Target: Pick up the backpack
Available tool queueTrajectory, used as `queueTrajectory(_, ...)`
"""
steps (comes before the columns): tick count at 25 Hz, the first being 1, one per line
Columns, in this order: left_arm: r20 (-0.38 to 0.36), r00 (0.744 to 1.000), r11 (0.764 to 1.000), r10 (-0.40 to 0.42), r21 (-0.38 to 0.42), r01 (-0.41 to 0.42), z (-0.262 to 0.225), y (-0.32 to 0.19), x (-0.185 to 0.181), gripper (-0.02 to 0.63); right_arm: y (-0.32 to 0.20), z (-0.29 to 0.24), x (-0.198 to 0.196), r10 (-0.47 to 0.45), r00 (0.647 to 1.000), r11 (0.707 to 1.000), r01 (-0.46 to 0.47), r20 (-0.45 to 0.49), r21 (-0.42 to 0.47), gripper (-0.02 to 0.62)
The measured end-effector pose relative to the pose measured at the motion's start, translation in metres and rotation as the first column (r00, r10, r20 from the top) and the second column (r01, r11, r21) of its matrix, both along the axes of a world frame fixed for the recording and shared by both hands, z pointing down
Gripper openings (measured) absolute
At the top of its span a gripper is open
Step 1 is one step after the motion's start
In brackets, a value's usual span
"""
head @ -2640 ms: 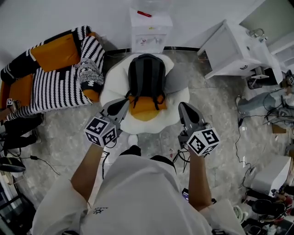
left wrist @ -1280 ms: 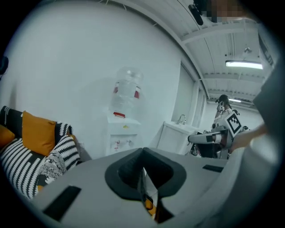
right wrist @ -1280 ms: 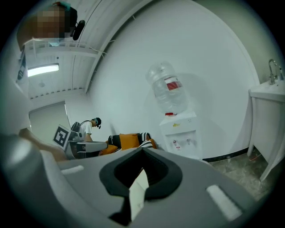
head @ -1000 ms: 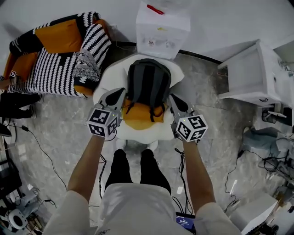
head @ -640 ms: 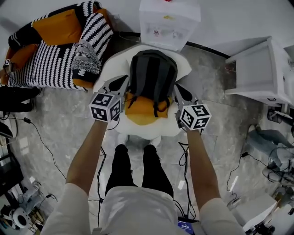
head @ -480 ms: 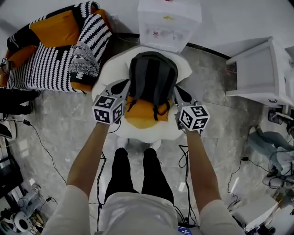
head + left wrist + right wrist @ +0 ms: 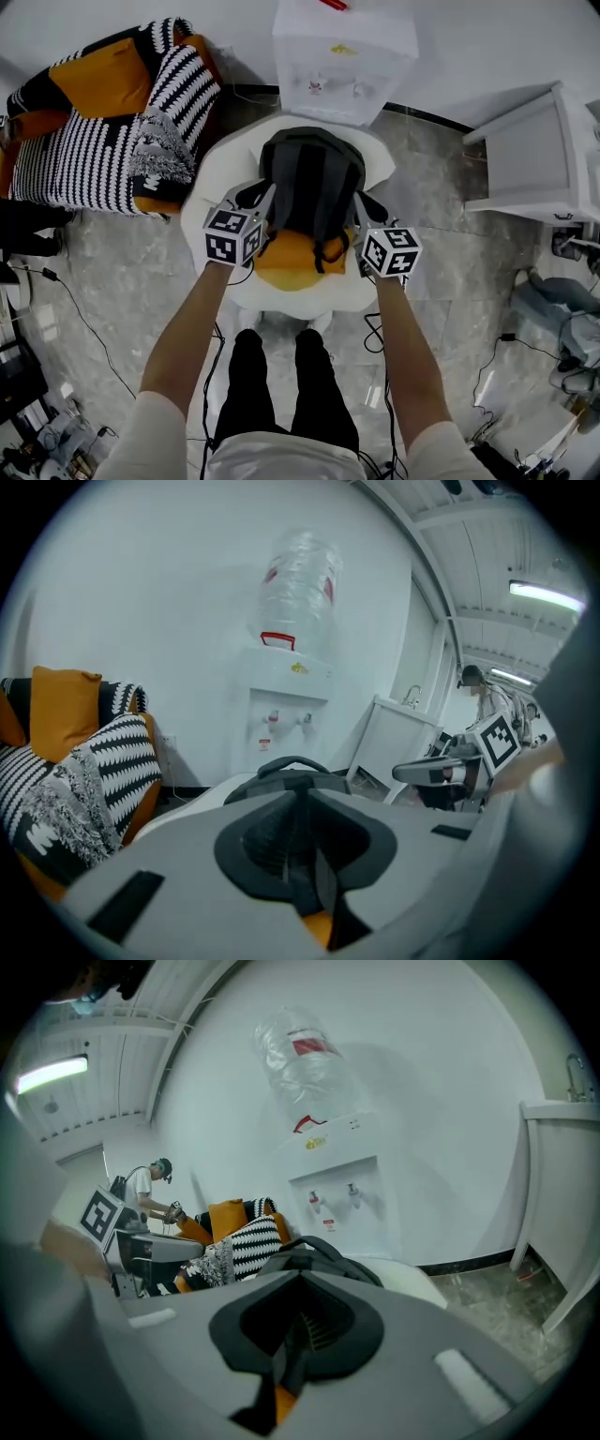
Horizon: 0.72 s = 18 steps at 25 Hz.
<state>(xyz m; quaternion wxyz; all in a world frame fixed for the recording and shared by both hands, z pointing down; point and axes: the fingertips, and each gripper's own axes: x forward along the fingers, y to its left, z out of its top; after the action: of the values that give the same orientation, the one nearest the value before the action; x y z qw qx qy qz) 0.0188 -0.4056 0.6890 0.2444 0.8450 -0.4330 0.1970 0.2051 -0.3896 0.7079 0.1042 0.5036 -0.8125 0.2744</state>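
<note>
A dark grey backpack (image 7: 311, 183) stands upright on a white egg-shaped seat (image 7: 208, 183), its straps over the orange centre cushion (image 7: 289, 261). My left gripper (image 7: 260, 193) is at the backpack's left side, close to it. Its jaws have just been opening and stand a little apart, with nothing between them. My right gripper (image 7: 364, 206) is at the backpack's right side, shut and empty. In the left gripper view the backpack's top handle (image 7: 291, 766) shows just past the left gripper (image 7: 305, 836). The right gripper view has the backpack (image 7: 317, 1252) beyond the right gripper (image 7: 298, 1326).
A white water dispenser (image 7: 342, 52) stands against the wall right behind the seat. A black-and-white striped armchair with orange cushions (image 7: 103, 141) is at the left and a white cabinet (image 7: 539, 155) at the right. Cables (image 7: 80, 300) trail over the marble floor.
Both grippers have moved down and forward, from in front of the seat to the backpack's two sides. The left jaws have parted slightly; the right jaws stay together.
</note>
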Motion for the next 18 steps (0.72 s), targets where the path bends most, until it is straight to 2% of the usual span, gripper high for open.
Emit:
queueTrajectory(7,0.018,1.000,1.000,0.012,-0.015,-0.012,0.042,-0.019,0.004,0.040,-0.018,0.031,-0.001,0.020,1.000,1.000,-0.020,-0.017,-0.003,0.003)
queueTrajectory(11,0.022,1.000,0.999,0.017,-0.030,-0.017,0.066,-0.026,0.004,0.074,-0.022,0.046,-0.003,0.031,0.999,1.000,-0.031,-0.039,0.001,0.003)
queueTrajectory(16,0.009,1.000,0.998,-0.002,-0.065,0.003,0.091,-0.031,0.001,0.161,-0.022,0.064,-0.002,0.039,0.998,0.999,-0.039,-0.053,-0.003,0.005)
queueTrajectory(17,0.007,1.000,0.998,-0.004,-0.068,0.004,0.095,-0.033,0.000,0.174,-0.023,0.067,-0.003,0.038,0.998,0.999,-0.038,-0.051,-0.004,0.023)
queueTrajectory(18,0.007,1.000,0.998,-0.003,-0.070,0.004,0.099,-0.035,-0.001,0.181,-0.024,0.070,-0.004,0.036,0.998,0.999,-0.036,-0.049,-0.005,0.070)
